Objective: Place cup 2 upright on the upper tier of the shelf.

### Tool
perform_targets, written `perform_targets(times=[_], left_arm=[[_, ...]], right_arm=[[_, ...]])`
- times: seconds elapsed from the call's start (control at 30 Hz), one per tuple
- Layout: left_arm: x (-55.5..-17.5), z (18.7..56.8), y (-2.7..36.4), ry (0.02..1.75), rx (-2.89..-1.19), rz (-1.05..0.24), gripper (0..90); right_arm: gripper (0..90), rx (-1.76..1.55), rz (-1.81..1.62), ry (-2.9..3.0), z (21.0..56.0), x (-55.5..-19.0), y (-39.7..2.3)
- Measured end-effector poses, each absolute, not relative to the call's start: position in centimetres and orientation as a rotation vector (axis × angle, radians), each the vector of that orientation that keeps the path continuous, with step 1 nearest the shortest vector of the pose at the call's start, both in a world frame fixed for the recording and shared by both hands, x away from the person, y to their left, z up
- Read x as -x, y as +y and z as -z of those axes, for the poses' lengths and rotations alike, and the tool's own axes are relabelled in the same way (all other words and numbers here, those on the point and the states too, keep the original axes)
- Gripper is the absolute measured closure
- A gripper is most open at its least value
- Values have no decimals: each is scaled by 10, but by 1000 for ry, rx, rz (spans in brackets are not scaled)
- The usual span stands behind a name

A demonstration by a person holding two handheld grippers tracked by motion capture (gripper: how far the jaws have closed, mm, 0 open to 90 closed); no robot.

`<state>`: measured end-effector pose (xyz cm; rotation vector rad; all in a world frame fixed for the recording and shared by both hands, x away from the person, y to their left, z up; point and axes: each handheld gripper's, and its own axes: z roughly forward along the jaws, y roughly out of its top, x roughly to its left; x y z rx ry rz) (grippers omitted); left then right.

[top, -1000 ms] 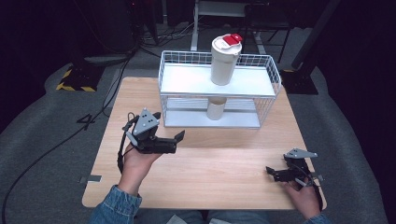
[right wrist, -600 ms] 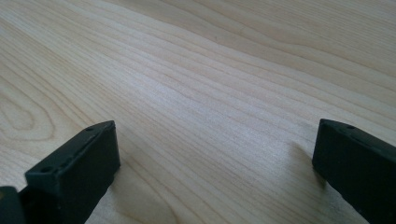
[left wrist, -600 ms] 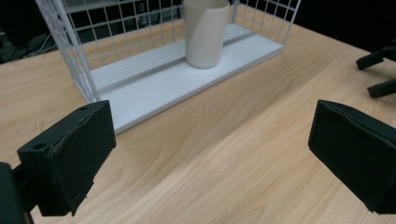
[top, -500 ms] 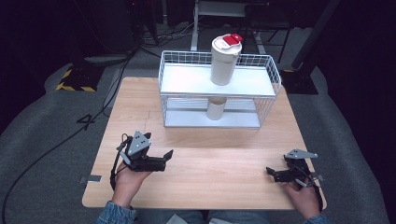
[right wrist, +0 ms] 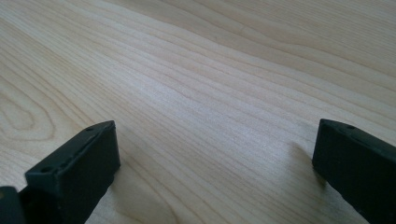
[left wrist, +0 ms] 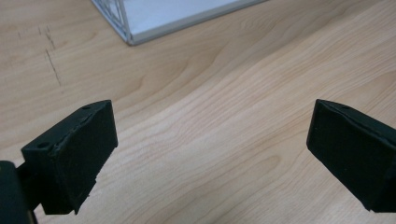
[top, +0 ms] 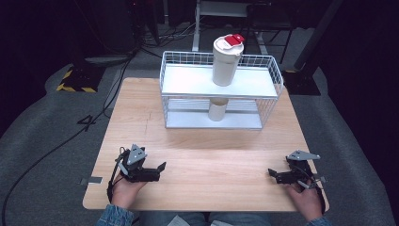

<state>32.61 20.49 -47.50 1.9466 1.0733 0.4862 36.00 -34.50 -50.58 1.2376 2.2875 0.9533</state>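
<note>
Both grippers sit low at the near edge of the table [top: 197, 155], well apart from everything else. Left gripper [top: 157, 169] has its jaws spread with nothing between them, and they have just been closing a little; right gripper [top: 273, 174] is also released, bare wood between the jaws. The white tumbler [top: 227, 61] with the red lid stands upright on the top shelf of the wire rack [top: 174, 94]; a smaller cup [top: 217, 109] stands on the lower shelf right under it. We judge the tumbler stiff, smooth, likely slippery and top-heavy if full. We'd grip it mid-body, below the lid, squarely from the side.
</note>
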Motion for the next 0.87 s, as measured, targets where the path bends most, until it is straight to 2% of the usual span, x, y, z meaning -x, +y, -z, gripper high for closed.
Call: perform_targets(times=[0.43,0.57,0.87], left_arm=[[-338,501,203,1146,-2121,-467,20],[-341,505,202,1194,-2135,-423,17],[-342,506,200,1219,-2136,-427,0]], right_arm=[[8,-1238,-954,2285,506,-360,-345],[9,-1238,-953,2285,506,-360,-345],[7,-1239,-952,2287,506,-360,-345]])
